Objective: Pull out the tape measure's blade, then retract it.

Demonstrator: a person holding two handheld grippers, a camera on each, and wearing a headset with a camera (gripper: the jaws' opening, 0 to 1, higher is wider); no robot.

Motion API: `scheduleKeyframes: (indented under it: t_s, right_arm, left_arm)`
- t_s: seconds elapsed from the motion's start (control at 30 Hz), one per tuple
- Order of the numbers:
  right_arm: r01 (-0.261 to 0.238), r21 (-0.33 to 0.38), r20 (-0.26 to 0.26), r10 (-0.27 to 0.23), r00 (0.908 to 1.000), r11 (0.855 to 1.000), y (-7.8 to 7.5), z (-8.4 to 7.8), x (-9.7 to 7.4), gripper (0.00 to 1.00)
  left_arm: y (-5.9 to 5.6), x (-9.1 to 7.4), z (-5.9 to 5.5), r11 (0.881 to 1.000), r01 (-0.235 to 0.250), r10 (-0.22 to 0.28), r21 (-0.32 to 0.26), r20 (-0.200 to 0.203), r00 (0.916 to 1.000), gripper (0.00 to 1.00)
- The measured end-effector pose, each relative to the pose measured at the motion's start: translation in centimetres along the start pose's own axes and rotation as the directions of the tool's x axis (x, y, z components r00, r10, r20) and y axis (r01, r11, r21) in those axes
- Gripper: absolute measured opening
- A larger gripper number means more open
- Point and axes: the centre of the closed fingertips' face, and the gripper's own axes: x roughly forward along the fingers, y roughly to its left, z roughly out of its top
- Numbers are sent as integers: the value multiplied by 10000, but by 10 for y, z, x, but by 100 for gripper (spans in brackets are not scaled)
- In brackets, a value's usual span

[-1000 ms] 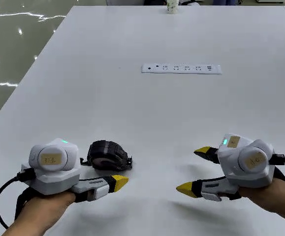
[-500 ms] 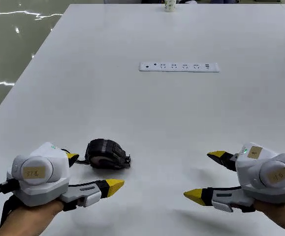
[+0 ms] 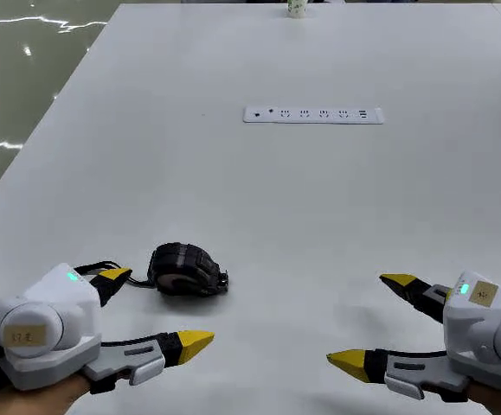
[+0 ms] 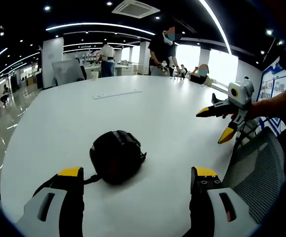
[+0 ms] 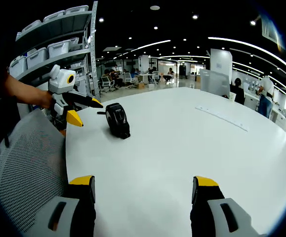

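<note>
A black tape measure [image 3: 186, 271] lies on the white table [image 3: 259, 190], near the front left; its blade is retracted. It also appears in the left gripper view as the tape measure [image 4: 116, 155] and farther off as the tape measure [image 5: 118, 119]. My left gripper [image 3: 155, 308] is open, its yellow-tipped jaws standing to either side of the tape measure's near end without touching it. My right gripper [image 3: 373, 322] is open at the front right, well apart from the tape measure, with nothing between its jaws.
A white power strip [image 3: 313, 115] lies across the middle of the table. A small cup [image 3: 298, 9] stands at the far edge. A mesh chair [image 4: 261, 173] sits by the table's near side. People stand in the background [image 4: 165, 49].
Both grippers have drawn back toward me and lower in the head view. The left gripper has slid left of the tape measure. The tape measure has not moved.
</note>
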Motion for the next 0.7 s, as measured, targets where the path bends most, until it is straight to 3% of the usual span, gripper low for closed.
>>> scheduleKeyframes:
  t_s: [0.2,0.47,0.7]
  right_arm:
    - [151,210,253,-156,9996,9997,0,-1,-7,84]
    - [415,609,475,-444,9979,9973,-2,-2,-14,92]
    - [418,934,653,-480,9967,9948,2,-1,-15,96]
  left_arm:
    - [-3,-8,3,9991,212,-222,366,259,9994,91]
    - [-4,-10,2,9983,396,-415,417,455,9981,99]
    - [-9,-12,0,9973,553,-576,473,492,9971,99]
